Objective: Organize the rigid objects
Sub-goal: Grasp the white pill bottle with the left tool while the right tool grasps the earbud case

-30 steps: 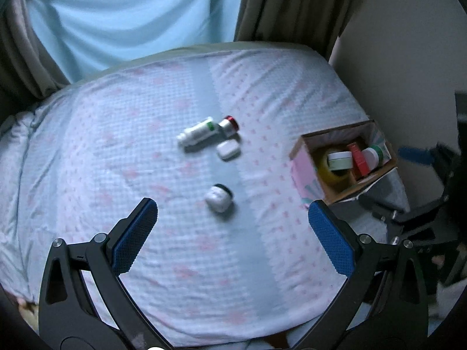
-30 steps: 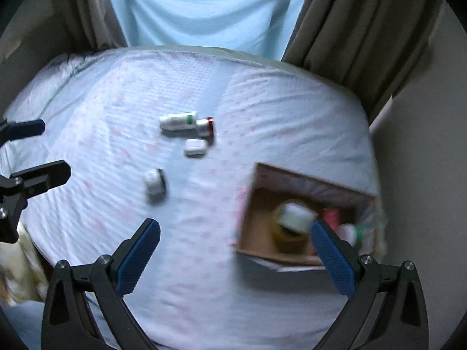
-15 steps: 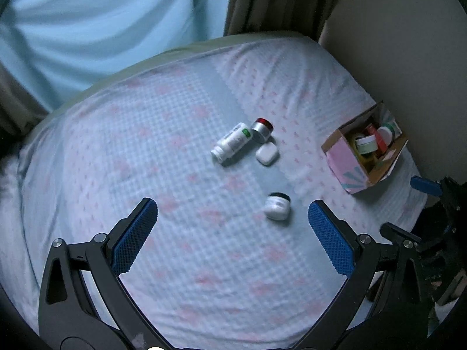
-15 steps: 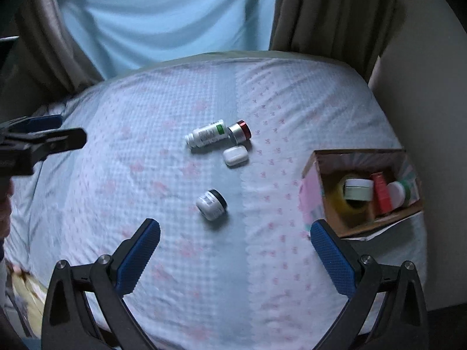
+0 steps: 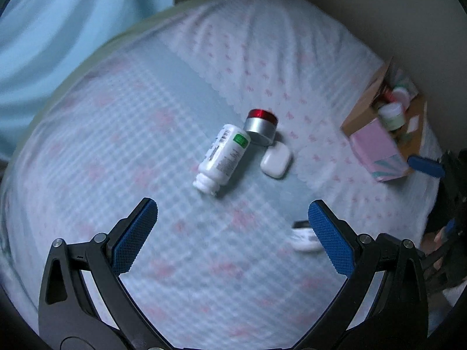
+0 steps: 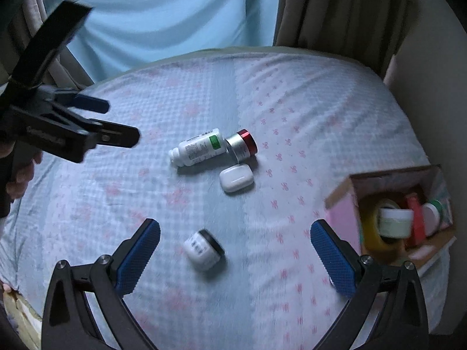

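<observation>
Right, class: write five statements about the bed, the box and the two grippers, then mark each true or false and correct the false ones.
1. The white bottle lies on its side on the bed. True.
2. The box is empty. False: it holds several things, among them a tape roll and a jar.
3. The right gripper is shut on the small jar. False: its fingers stand wide apart and the jar lies on the bed.
4. The white case lies beside the red-capped tin. True.
5. The left gripper holds the bottle. False: it is open and holds nothing.
</observation>
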Tool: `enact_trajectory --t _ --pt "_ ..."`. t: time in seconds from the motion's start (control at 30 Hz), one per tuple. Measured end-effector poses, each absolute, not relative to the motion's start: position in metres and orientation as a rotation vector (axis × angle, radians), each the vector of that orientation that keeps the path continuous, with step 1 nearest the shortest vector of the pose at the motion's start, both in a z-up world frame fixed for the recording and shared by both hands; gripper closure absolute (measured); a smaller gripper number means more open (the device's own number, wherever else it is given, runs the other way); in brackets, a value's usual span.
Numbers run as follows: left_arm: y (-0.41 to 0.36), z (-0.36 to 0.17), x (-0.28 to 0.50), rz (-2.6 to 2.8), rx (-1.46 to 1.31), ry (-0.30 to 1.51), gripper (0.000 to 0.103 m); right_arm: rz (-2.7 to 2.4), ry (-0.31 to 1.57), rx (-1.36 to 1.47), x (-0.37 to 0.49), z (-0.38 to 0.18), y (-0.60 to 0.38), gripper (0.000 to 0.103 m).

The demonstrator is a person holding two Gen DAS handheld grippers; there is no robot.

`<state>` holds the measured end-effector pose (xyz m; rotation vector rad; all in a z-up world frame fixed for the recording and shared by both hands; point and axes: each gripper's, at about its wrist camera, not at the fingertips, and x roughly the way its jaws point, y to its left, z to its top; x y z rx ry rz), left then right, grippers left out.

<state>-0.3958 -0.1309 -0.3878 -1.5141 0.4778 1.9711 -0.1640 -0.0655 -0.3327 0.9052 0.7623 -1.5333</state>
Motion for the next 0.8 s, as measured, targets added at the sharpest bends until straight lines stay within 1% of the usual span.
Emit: enact_trajectory --t 0.23,0.3,0.4,0.47,0.53,0.57,0.63,0.67,0.7,0.73,0.77,0.8 --pt "-0.089 -0.473 -0.445 1.781 -1.596 0.647 0.008 -1.502 0.808 0.928 -0.183 -0.404 -0.119 0.000" --pt "-0.080 -0.494 -0.454 1.732 -1.619 0.691 0.012 -1.503 0.812 0.932 -0.188 -0.419 -0.131 0.000" --pt "-0.068 -0.521 -0.462 1.662 -1.640 0.762 0.013 -1.510 0.839 0.921 -0.190 -0.440 -0.147 0.000" --pt "-0.063 -0.533 -0.465 1.622 -1.651 0.790 0.015 -1.504 0.855 0.915 -0.189 -0.452 -0.156 0.001" --pt "-0.059 -0.543 -0.466 1.594 -1.659 0.817 0.025 -1.488 0.874 0.916 -0.188 -0.464 -0.164 0.007" --pt "-0.058 -0.548 -0.467 1.582 -1.665 0.826 0.026 -1.483 0.879 0.922 -0.187 -0.468 -0.167 0.009" --pt "-0.056 -0.552 -0.467 1.572 -1.668 0.834 0.027 -1.473 0.886 0.929 -0.187 -0.474 -0.171 0.017" --pt "-0.055 -0.552 -0.467 1.570 -1.666 0.838 0.027 -1.470 0.891 0.932 -0.186 -0.477 -0.172 0.020" --pt "-0.054 -0.552 -0.467 1.569 -1.660 0.846 0.031 -1.470 0.897 0.933 -0.186 -0.479 -0.173 0.026" --pt "-0.054 -0.552 -0.466 1.572 -1.650 0.863 0.039 -1.465 0.906 0.931 -0.185 -0.481 -0.174 0.034" --pt "-0.053 -0.550 -0.464 1.566 -1.633 0.874 0.042 -1.464 0.907 0.925 -0.184 -0.480 -0.173 0.036" --pt "-0.052 -0.549 -0.464 1.556 -1.629 0.865 0.055 -1.463 0.908 0.918 -0.182 -0.480 -0.172 0.045"
